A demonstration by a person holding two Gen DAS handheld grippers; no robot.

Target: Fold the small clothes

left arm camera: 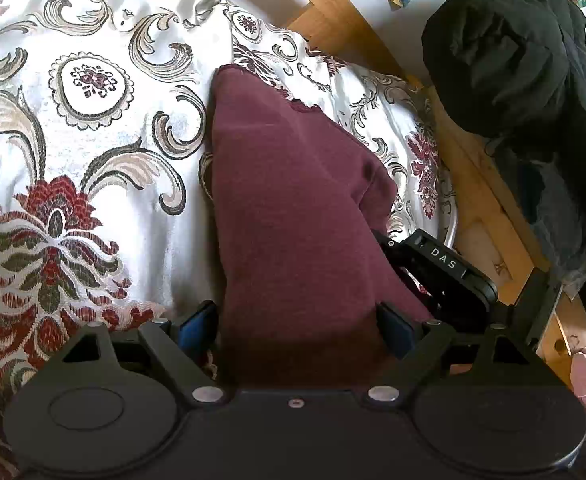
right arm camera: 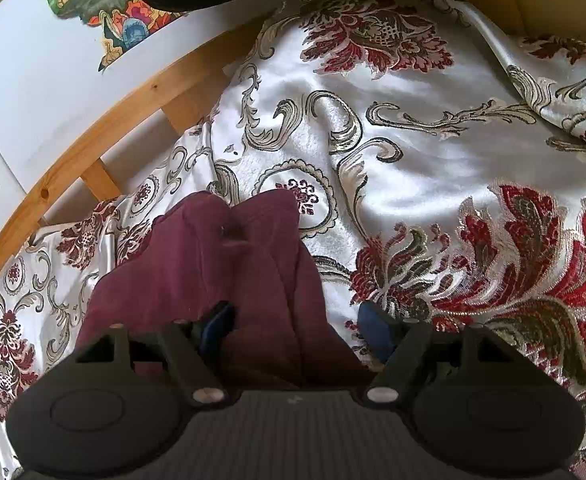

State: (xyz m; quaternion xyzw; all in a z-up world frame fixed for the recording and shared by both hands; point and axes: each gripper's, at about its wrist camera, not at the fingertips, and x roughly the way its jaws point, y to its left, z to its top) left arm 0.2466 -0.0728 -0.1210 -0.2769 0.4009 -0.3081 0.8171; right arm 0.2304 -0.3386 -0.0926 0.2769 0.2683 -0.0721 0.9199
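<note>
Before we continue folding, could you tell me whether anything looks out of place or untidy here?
The maroon garment lies bunched rather than flat on the patterned bedspread, one edge humped up. Nothing looks damaged.

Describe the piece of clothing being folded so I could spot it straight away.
Start at the bed's white satin bedspread with its red flowers and grey scrolls. The maroon garment lies on it near the wooden bed rail, straight ahead of both grippers. It is the only plain, one-colour knit there, unlike the black clothing heaped beyond the rail.
</note>
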